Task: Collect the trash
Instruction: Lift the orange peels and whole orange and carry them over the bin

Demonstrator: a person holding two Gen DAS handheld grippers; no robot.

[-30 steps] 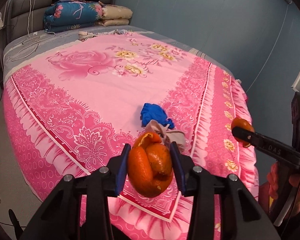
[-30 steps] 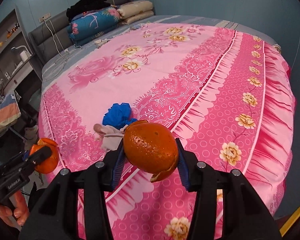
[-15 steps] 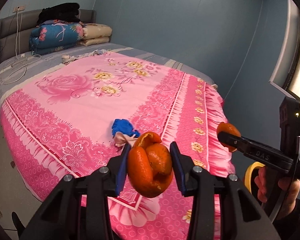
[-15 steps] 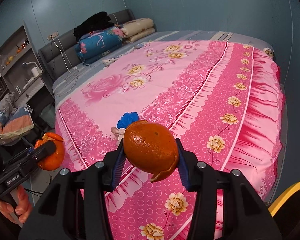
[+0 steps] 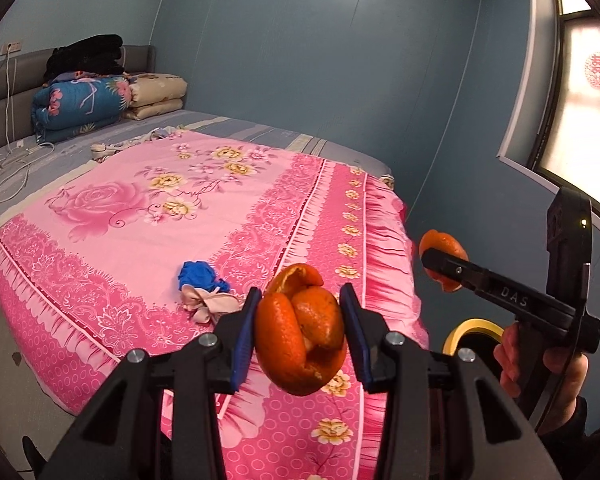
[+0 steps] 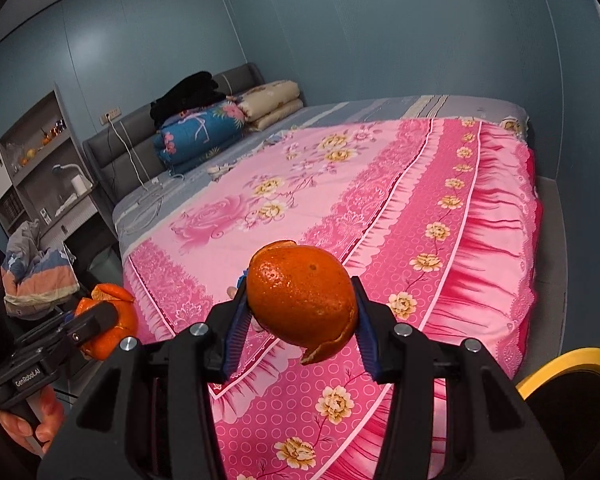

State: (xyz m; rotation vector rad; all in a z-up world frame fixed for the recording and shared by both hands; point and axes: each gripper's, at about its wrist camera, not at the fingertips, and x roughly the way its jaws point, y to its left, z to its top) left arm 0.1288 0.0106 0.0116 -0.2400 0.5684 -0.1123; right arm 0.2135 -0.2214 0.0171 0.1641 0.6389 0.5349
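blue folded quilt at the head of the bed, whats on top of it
A heap of black clothing lies on the blue folded quilt; beige folded bedding sits beside it. The headboard behind is partly covered.

Right gripper (image 6: 300,312) clamps orange peel (image 6: 302,304) above pink bedspread (image 6: 380,200); yellow-rimmed bin (image 6: 568,360) at lower right.

One curled orange peel (image 5: 300,334), pith folds facing the lens, sat pinched in the left gripper (image 5: 300,336). A second, rounder peel (image 6: 302,300), torn edge hanging low, sat clamped in the right gripper (image 6: 302,312), both above the bed's foot.
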